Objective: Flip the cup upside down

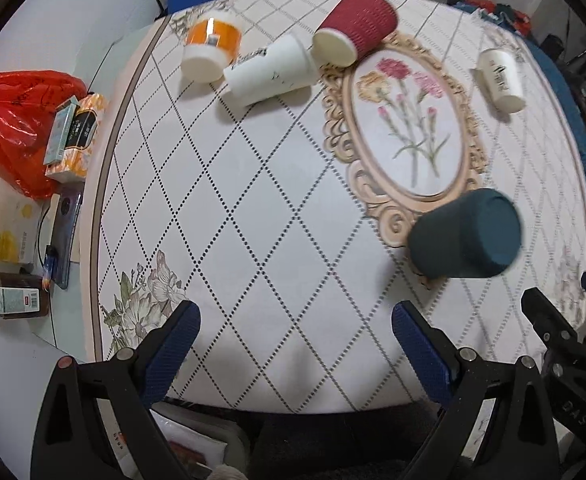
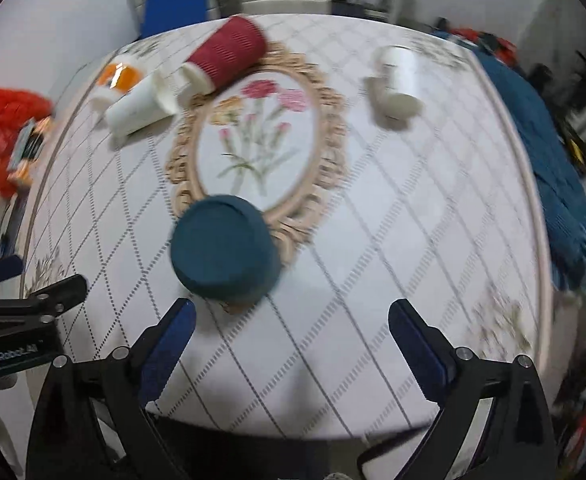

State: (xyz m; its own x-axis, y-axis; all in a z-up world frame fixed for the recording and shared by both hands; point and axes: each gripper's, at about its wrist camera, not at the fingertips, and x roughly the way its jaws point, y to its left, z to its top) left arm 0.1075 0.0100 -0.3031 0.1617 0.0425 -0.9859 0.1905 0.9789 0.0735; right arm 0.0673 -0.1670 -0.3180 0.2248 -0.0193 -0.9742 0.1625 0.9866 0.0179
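Observation:
A dark teal cup (image 1: 467, 234) stands upside down on the table by the near edge of the flower medallion; it also shows in the right wrist view (image 2: 225, 250). My left gripper (image 1: 295, 330) is open and empty, above the table's near part, left of the teal cup. My right gripper (image 2: 291, 328) is open and empty, just right of and nearer than the teal cup. A red ribbed cup (image 1: 355, 28) and a white cup (image 1: 271, 68) lie on their sides at the far left. An orange-and-white cup (image 1: 211, 48) and another white cup (image 1: 501, 80) stand upside down.
The table (image 1: 253, 208) has a white cloth with a diamond pattern. A red bag (image 1: 13, 120), boxes (image 1: 75, 140) and a phone (image 1: 67, 232) lie to the left off the table. A blue cloth (image 2: 557, 184) hangs along the right edge.

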